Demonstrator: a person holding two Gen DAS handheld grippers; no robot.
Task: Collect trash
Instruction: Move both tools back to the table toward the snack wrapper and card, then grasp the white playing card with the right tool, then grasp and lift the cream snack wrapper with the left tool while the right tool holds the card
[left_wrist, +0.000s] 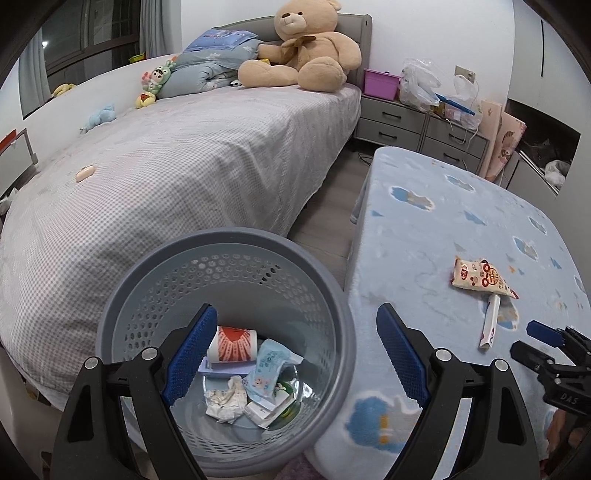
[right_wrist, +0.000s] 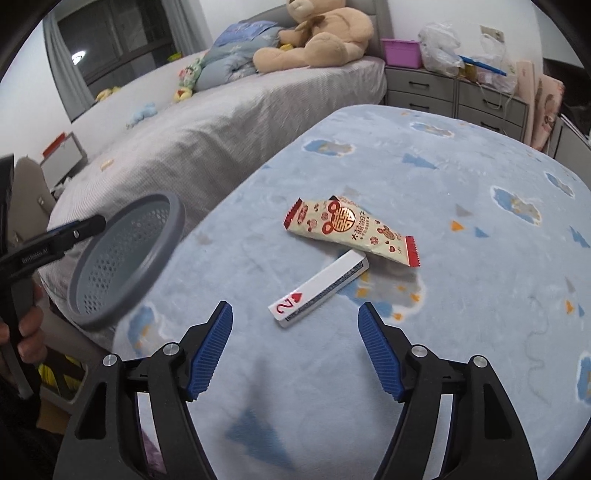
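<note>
Over the blue fleece-covered worktop (right_wrist: 424, 177), your right tool (right_wrist: 295, 332) hangs released, blue ribbed pads spread wide with nothing between them. Just ahead lies the folded white playing card with a red two of hearts (right_wrist: 317, 288), its far end tucked against the cream and red crinkled snack wrapper (right_wrist: 351, 230) resting beyond it. Both pieces lie flat on the fleece, apart from your pads.

Your left tool (left_wrist: 295, 354) is also spread wide and grips nothing; it hovers over the round grey perforated plastic bin (left_wrist: 221, 240), which stands between the worktop and the bed with the grey checked cover (left_wrist: 166, 166). The bin already holds a red and white paper cup (left_wrist: 232, 345), a light blue pouch (left_wrist: 267, 373) and crumpled white tissue (left_wrist: 227, 400).

The risk, as I judge it, is the card: it is thin and sits low in the soft pile, so your pads may slide over it or pinch fleece instead. Closing on card and wrapper together could let the slick wrapper slip out on the way to the bin. The bin's rim sits just beside the worktop edge, so a low carry could knock it.
</note>
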